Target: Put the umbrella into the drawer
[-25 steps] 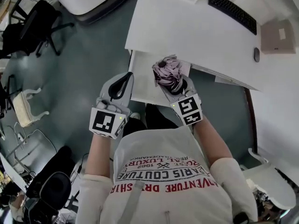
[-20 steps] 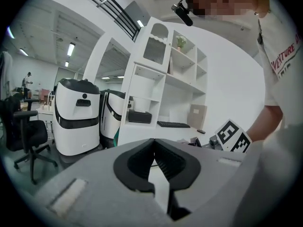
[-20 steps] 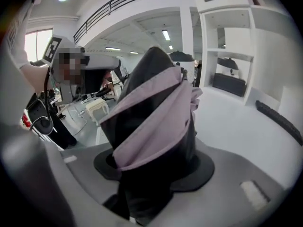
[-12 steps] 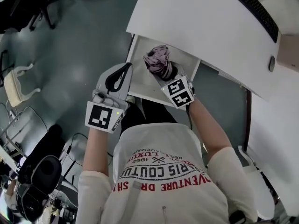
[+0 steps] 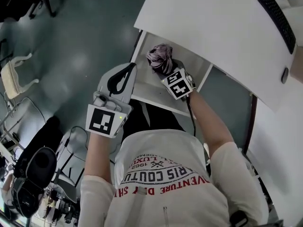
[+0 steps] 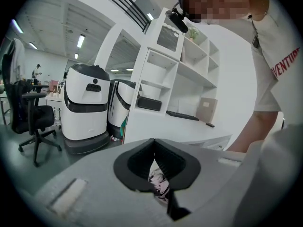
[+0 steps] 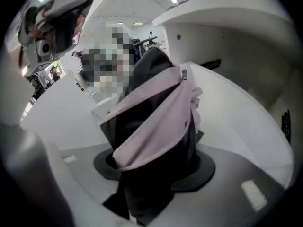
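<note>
The folded pink and black umbrella (image 5: 158,56) hangs low inside the open white drawer (image 5: 190,71) under the desk. My right gripper (image 5: 166,71) is shut on its lower end and points steeply down. In the right gripper view the umbrella (image 7: 156,122) fills the space between the jaws of the right gripper (image 7: 154,167), with the drawer's floor (image 7: 236,117) behind it. My left gripper (image 5: 129,69) hovers at the drawer's front left corner, shut with nothing in it. In its own view the left gripper (image 6: 154,143) has its pads meeting, and a bit of the umbrella (image 6: 158,184) shows below them.
The white desk top (image 5: 222,32) overhangs the drawer's back, with a keyboard (image 5: 279,13) and a mouse (image 5: 284,74) on it. Chairs (image 5: 14,79) and gear stand on the grey floor to the left. White machines (image 6: 87,103) and an office chair (image 6: 31,122) stand beyond.
Both grippers have sunk. The right one tipped further down and carried the umbrella from above the drawer's front down into the drawer. The left stays beside the front corner.
</note>
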The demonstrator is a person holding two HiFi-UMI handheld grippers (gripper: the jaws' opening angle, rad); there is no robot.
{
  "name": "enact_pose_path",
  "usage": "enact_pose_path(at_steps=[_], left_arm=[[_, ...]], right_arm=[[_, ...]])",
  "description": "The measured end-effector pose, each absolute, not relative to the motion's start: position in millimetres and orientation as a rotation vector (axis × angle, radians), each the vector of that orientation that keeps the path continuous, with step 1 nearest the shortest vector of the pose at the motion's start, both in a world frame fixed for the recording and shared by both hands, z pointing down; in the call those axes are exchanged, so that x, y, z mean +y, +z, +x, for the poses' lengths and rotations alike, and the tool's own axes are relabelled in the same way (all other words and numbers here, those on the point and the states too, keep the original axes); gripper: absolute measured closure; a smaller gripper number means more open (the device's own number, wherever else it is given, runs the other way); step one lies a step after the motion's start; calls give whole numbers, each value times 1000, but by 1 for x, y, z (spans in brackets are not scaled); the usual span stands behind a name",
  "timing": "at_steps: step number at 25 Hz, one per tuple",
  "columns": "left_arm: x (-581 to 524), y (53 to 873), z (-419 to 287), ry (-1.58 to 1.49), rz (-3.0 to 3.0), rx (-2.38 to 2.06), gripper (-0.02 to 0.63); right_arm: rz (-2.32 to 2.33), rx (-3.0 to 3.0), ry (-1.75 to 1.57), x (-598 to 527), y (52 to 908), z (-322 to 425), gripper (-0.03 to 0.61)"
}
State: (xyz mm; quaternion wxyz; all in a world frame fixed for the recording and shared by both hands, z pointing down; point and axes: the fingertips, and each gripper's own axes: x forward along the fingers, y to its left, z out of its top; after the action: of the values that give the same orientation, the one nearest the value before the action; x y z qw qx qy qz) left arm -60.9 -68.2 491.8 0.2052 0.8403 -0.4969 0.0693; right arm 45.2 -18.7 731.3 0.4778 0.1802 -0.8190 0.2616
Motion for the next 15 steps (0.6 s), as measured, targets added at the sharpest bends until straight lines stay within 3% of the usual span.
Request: enact_pose_path(at_steps=[9, 15], left_arm=[[-68, 510, -62, 215, 2304, -1386, 607], [-68, 499, -62, 206, 2306, -1364, 607]], right_arm=[[436, -1953, 761, -17, 768, 45, 328], [481, -1987, 785, -18, 748, 39, 206]])
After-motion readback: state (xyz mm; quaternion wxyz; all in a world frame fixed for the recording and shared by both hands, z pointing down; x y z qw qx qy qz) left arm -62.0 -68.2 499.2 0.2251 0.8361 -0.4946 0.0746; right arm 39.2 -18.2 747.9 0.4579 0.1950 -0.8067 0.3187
